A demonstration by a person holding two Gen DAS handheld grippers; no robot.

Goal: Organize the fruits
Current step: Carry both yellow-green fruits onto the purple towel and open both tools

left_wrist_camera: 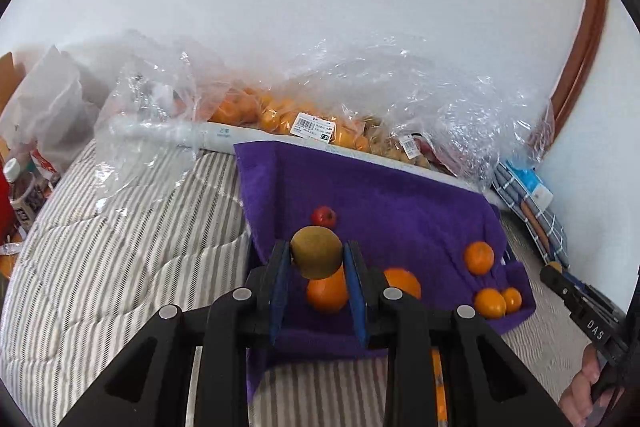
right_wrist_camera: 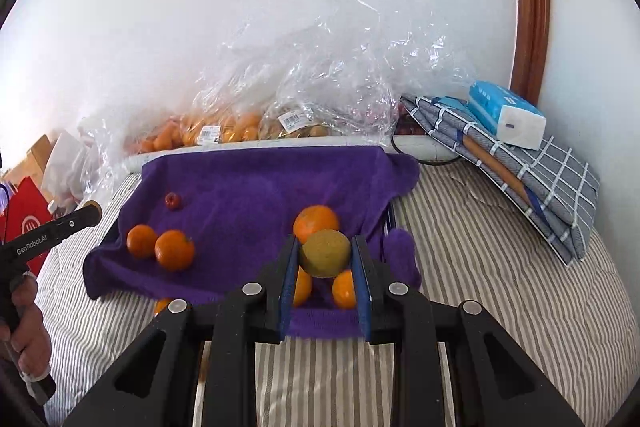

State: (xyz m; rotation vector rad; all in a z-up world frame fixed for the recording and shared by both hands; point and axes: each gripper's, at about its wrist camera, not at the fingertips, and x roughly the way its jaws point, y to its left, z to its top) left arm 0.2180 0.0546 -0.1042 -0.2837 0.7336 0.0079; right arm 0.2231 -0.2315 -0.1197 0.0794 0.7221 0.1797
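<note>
Item: two round brown-green kiwifruits, one point(left_wrist_camera: 316, 257) clamped at centre frame between the blue pads of the left gripper point(left_wrist_camera: 317, 259), the other point(right_wrist_camera: 325, 253) likewise gripped by the right gripper point(right_wrist_camera: 325, 259), both above the purple towel point(right_wrist_camera: 256, 183). Handling, judged: light, soft-fleshed, bruisable, fuzzy rather than slippery; best held across the widest middle. The right wrist view alone shows the blue tissue pack point(right_wrist_camera: 506, 115) at upper right; the left alone shows the bottle point(left_wrist_camera: 18, 187) at left edge.

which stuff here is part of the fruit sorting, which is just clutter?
Job:
left tongs, kiwi
right tongs, second kiwi
oranges, small red fruit
purple towel

Clutter:
tissue pack
checked cloth
red bag
</note>
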